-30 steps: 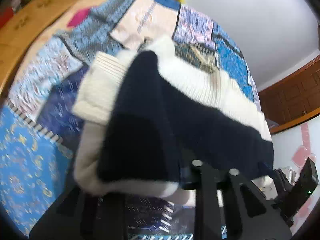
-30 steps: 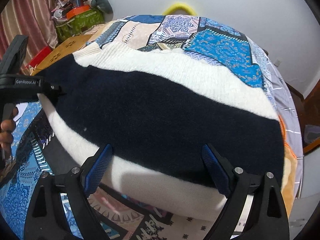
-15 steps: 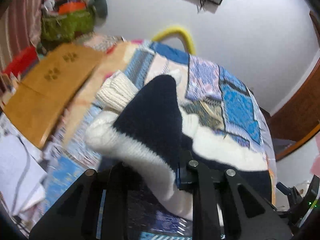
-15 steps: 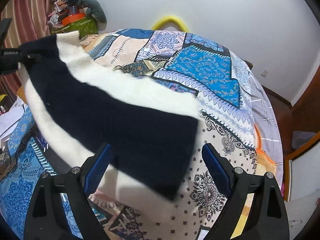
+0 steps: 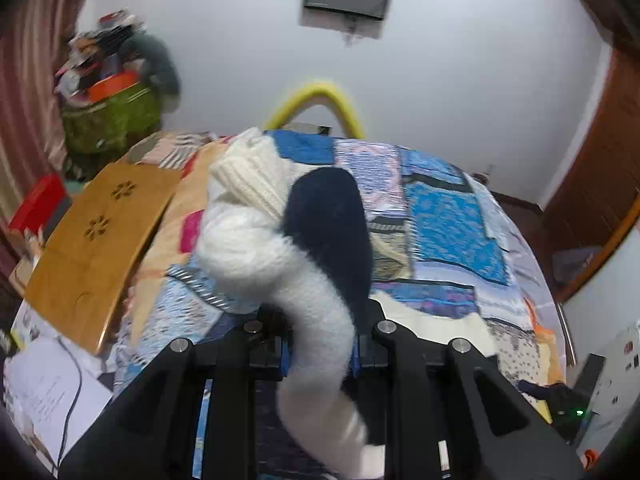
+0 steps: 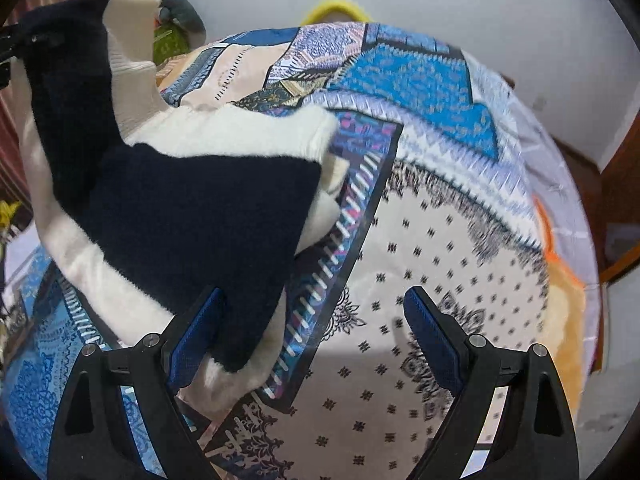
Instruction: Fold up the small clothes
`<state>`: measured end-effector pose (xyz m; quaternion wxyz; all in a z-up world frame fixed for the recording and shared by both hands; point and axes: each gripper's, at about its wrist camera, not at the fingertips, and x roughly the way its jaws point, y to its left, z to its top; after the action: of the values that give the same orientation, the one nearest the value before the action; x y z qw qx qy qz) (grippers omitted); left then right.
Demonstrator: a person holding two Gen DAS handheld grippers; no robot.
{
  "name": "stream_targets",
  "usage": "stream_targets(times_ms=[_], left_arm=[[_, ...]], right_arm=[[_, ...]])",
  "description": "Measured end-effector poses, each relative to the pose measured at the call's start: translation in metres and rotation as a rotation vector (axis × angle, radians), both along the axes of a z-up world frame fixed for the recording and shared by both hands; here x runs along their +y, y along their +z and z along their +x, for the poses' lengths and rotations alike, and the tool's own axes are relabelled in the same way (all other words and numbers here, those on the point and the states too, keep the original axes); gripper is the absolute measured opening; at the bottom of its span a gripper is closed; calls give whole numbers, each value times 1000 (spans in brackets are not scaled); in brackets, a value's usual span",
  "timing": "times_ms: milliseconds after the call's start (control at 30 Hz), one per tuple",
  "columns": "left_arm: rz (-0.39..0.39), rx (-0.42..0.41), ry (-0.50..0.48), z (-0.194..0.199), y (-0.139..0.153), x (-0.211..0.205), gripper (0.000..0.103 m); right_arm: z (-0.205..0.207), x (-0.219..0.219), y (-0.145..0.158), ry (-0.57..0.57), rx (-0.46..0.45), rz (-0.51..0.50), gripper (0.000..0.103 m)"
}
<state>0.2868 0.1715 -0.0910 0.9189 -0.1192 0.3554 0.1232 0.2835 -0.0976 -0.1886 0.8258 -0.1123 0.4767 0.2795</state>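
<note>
Left gripper [image 5: 320,344] pinches sweater [image 5: 288,240] (edge bunched); right gripper [image 6: 316,332] spread.

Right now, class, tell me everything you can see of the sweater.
The sweater is a soft, fuzzy knit in broad cream and navy bands, with a ribbed cream cuff or hem. The left gripper is shut on a bunched part, holding it up off the quilt, so it hangs twisted and draped. Its lower end rests on the quilt just before the right gripper, whose jaws stand wide; a corner lies by the left-hand pad, contact unclear.
</note>
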Motion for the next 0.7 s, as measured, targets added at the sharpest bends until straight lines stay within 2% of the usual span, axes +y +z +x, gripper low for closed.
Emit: stream_targets(times_ms=[200,367,467,567,700], left_arm=[[-32,2,-117,28,-1,-67,21],[-9,37,-238,42,-18,-127,21],[47,79,-303,38,-37,-157,21],[116,112,-342,29,-54,-173,21],[118,158,-377,14,-66,-172,21]], right_arm=[[3,-10,-8,-27,61,73,89],[-1,-10,-7,-24,61,76,89],[-3,-12,-6,-21,61,79,89],[-6,-15,-4,-19,55,79,90],[-12,-17,1,-16,44,76,90]])
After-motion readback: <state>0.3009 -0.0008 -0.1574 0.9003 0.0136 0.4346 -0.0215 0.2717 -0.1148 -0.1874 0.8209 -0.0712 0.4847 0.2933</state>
